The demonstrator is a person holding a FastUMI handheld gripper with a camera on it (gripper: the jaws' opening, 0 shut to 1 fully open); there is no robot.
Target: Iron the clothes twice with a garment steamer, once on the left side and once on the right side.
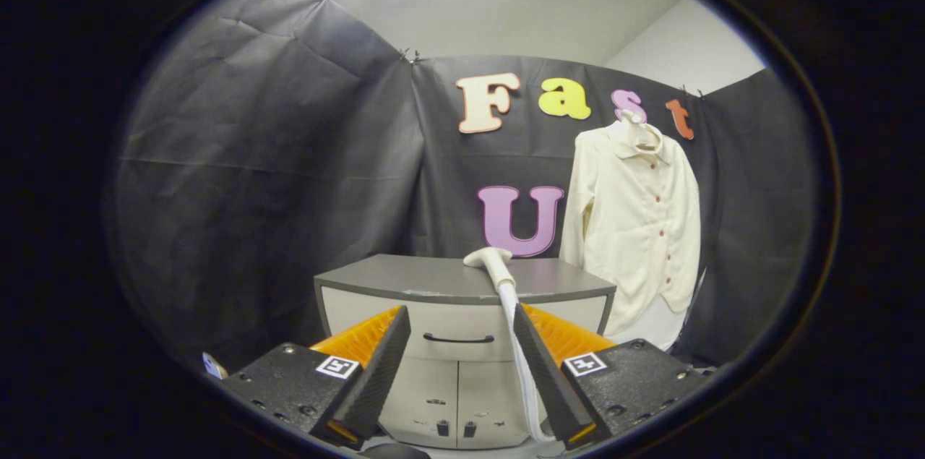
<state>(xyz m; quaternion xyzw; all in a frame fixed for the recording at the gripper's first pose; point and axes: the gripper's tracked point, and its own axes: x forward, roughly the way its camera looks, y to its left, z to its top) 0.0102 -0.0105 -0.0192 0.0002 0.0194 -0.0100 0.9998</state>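
Note:
A cream button-up shirt (639, 228) hangs on a hanger against the black booth wall, to the right of a grey cabinet (405, 278). The white garment steamer head (491, 260) lies on the cabinet top near its right middle, and its white hose (524, 365) drops down over the cabinet front. My gripper (459, 318) stands open some way in front of the cabinet, nothing between its fingers. The hose runs just left of the right finger (545, 372). The steamer head lies beyond the fingertips.
The cabinet has a drawer with a dark handle (457, 338) and two lower doors (455, 401). Black cloth walls close the booth on the left, back and right. A small pale object (212, 366) sits low beside the left finger's mount.

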